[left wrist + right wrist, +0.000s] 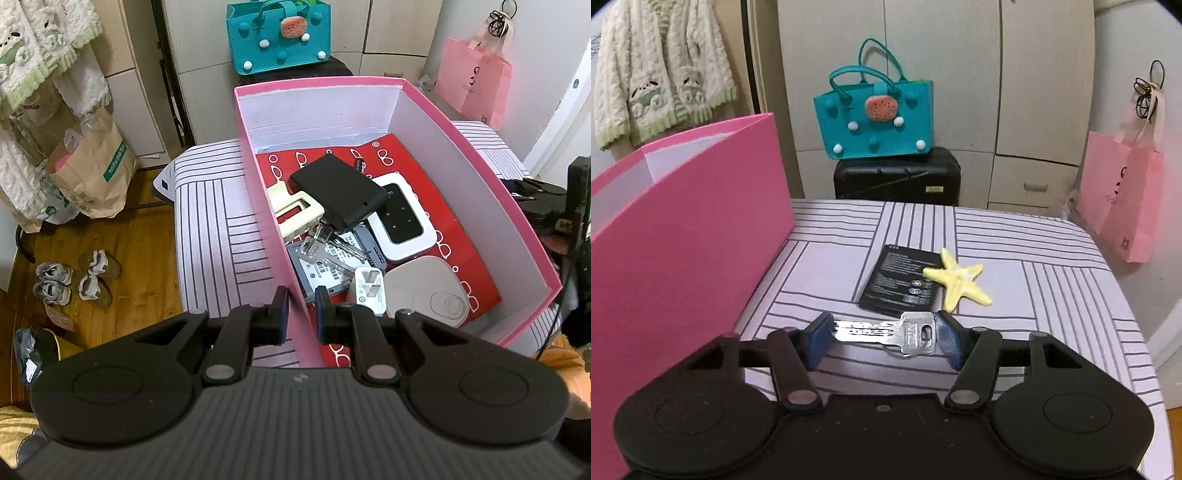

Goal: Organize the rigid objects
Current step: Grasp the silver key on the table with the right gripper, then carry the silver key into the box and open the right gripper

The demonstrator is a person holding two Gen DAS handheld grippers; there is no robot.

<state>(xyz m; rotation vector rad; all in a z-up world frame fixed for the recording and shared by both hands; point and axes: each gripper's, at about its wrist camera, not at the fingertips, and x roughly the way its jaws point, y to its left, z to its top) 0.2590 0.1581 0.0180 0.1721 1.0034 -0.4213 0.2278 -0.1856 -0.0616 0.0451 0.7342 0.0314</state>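
Observation:
In the left wrist view my left gripper (pixel 302 314) is shut on the left wall of the pink box (pixel 258 173), one finger inside and one outside. The box holds a black flat case (pixel 338 190), a white-rimmed black device (pixel 400 218), a cream holder (pixel 295 214), a grey drive (pixel 325 266), a white plug (pixel 367 290) and a beige rounded unit (pixel 428 291). In the right wrist view my right gripper (pixel 882 332) has a silver key (pixel 886 332) lengthwise between its pads, which touch its tip and its head, low over the striped cloth. Beyond lie a black battery (pixel 897 280) and a yellow starfish (pixel 956 280).
The pink box wall (pixel 683 240) rises close on the left of the right gripper. A teal bag (pixel 875 122) sits on a black case (pixel 897 177) behind the striped table (pixel 1052 295). A pink paper bag (pixel 1123 199) hangs at right. Shoes (pixel 74 280) lie on the floor.

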